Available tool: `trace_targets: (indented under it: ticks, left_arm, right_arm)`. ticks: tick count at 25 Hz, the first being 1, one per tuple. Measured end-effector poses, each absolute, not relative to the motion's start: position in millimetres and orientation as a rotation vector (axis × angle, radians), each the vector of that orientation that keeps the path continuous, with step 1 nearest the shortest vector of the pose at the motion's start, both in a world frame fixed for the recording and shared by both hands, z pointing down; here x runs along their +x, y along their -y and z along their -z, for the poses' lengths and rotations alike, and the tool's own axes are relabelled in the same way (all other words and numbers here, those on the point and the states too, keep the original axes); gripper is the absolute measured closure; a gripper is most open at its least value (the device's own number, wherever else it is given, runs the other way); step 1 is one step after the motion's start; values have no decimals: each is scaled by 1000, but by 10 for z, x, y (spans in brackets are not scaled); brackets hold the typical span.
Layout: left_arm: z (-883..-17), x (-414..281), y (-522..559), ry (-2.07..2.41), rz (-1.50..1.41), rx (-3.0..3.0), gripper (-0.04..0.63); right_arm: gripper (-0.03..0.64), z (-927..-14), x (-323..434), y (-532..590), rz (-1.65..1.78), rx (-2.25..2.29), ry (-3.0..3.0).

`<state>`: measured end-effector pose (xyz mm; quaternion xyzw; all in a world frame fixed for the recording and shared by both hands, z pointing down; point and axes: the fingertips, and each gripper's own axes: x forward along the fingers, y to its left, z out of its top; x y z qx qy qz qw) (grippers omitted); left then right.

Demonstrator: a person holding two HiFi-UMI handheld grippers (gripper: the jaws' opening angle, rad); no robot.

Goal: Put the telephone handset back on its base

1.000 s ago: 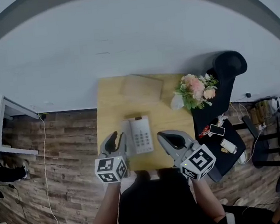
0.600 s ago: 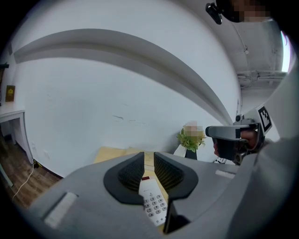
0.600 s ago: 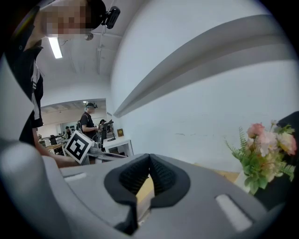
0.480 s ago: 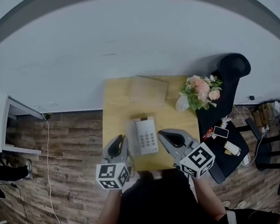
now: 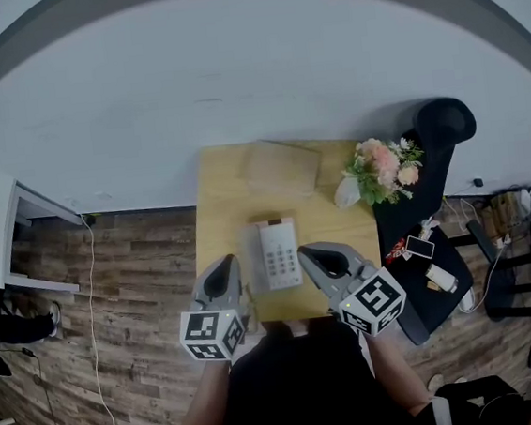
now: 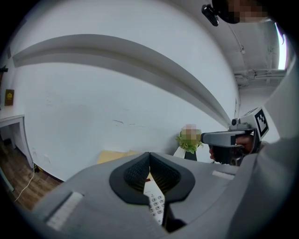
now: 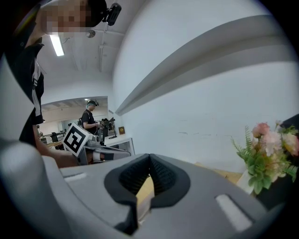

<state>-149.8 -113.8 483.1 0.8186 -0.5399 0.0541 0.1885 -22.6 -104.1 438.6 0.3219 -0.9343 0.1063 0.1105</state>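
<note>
With jaws together and empty, the left gripper (image 5: 224, 266) and right gripper (image 5: 308, 254) flanked the phone (image 5: 279, 254) on the desk (image 5: 216, 193), which lay lengthwise ahead, its handset (image 5: 251, 254) apparently along the left side, nearer the left gripper.

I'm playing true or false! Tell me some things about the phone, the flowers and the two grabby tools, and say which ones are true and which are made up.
1. The left tool is shut with nothing in it. True.
2. The right tool is holding the telephone. False: it is shut and empty, and the telephone lies on the wooden table.
3. Pink flowers stand near the table's far right corner. True.
4. The telephone is down on the floor. False: it is on the table, just ahead of the two tools and between them.
</note>
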Motion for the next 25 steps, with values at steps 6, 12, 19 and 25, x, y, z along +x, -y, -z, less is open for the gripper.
trace_targets:
  ticks: [6,12,19,25]
  left_arm:
    - [-4805,-1501,1140,1525,-147,2311,584]
    - [-4769,-1492,1117,1517,-154,2336,584]
    - [-4748,-1510,1092,1524,-155,2351,584]
    - [-4761,-1515,1077,1544,-168,2368,584]
  right_arm:
    - [615,-4404,-233,1021,-303,943,2732]
    - [615,-4401,-251,1001,-302,949,2730]
    - [615,-4408,-281,962,-298,938,2725]
    - [615,-4457,-284,952,-305,939,2716]
